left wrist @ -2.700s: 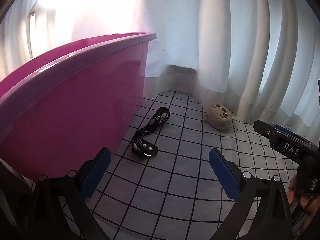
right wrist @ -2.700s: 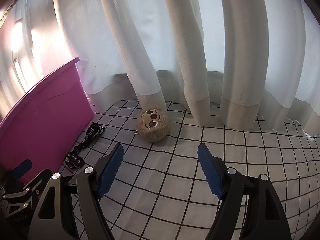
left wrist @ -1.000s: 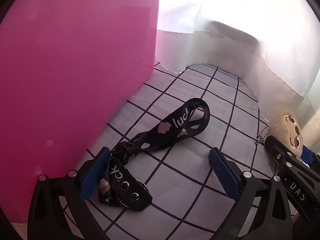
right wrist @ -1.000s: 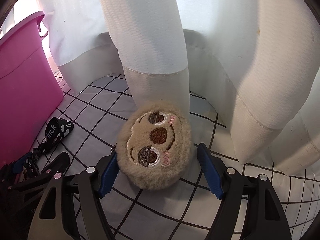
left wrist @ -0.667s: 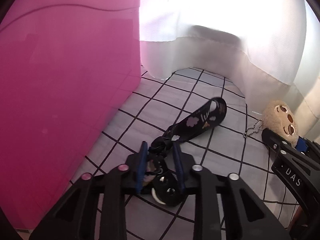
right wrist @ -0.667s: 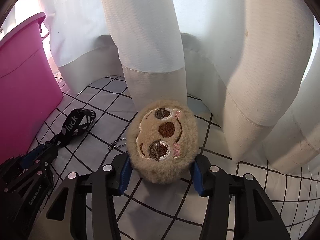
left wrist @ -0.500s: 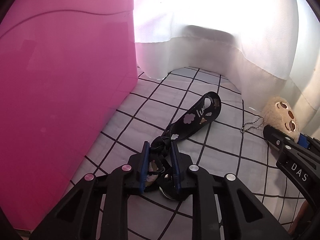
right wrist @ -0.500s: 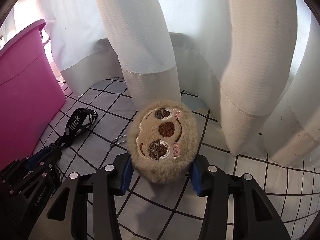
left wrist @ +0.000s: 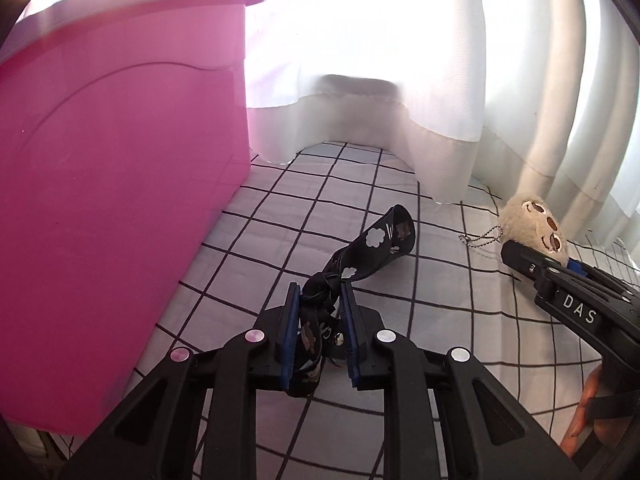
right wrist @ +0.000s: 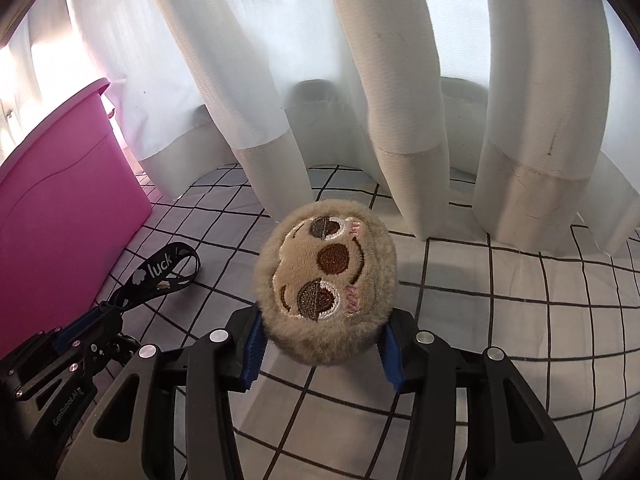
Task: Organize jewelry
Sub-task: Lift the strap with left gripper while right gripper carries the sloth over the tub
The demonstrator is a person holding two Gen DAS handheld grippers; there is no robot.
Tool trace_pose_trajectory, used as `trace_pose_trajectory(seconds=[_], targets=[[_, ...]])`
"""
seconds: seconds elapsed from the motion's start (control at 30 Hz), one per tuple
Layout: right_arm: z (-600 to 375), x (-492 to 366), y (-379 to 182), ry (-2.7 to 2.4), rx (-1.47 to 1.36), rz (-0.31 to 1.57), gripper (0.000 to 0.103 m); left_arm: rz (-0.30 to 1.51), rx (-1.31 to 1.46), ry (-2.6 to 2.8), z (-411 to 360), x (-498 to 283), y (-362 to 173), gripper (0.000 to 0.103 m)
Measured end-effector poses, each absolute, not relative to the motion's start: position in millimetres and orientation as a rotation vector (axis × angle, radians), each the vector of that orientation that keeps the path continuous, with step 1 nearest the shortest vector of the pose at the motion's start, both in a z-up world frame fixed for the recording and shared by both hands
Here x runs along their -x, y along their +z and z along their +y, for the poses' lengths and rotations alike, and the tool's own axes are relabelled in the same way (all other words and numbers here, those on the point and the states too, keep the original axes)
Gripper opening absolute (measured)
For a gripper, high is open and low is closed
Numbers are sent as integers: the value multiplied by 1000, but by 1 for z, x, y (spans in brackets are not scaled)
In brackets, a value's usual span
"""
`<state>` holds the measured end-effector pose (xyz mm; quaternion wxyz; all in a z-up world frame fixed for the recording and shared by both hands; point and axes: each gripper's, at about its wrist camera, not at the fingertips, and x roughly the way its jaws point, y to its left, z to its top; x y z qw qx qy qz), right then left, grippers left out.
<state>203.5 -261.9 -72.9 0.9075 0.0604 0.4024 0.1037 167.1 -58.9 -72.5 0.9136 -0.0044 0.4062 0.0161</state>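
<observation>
Left wrist view: the left gripper (left wrist: 320, 330) has its jaws drawn narrow and clamped on the knotted near end of the black strap (left wrist: 374, 250); the strap's looped far end trails over the checked cloth (left wrist: 280, 216), possibly just clear of it. To the left stands the pink bin (left wrist: 120, 160), its wall close beside the gripper. White curtains (left wrist: 400, 80) close off the far side.

Right wrist view: the right gripper (right wrist: 320, 350) has its jaws about half closed, pads pressed into both flanks of the plush sloth charm (right wrist: 326, 280), which appears raised slightly off the cloth. Its ball chain (left wrist: 480, 237) is visible in the left wrist view only.

Assessment of progress: both items are gripped, neither is in the bin. The bin's interior is not visible, so prior contents cannot be confirmed. Remaining, as judged: carry each item over the rim, release it inside. The dangling strap loop could catch on the rim.
</observation>
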Motion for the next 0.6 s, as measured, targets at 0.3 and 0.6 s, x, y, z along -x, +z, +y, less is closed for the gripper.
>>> trace_pose_trajectory(seconds=[0.3, 0.6], targets=[[-293, -119, -48, 126, -235, 745, 46, 762, -9, -113, -68, -112, -43, 20], [-286, -41, -15, 69, -201, 671, 46, 675, 5, -228, -64, -58, -4, 20]])
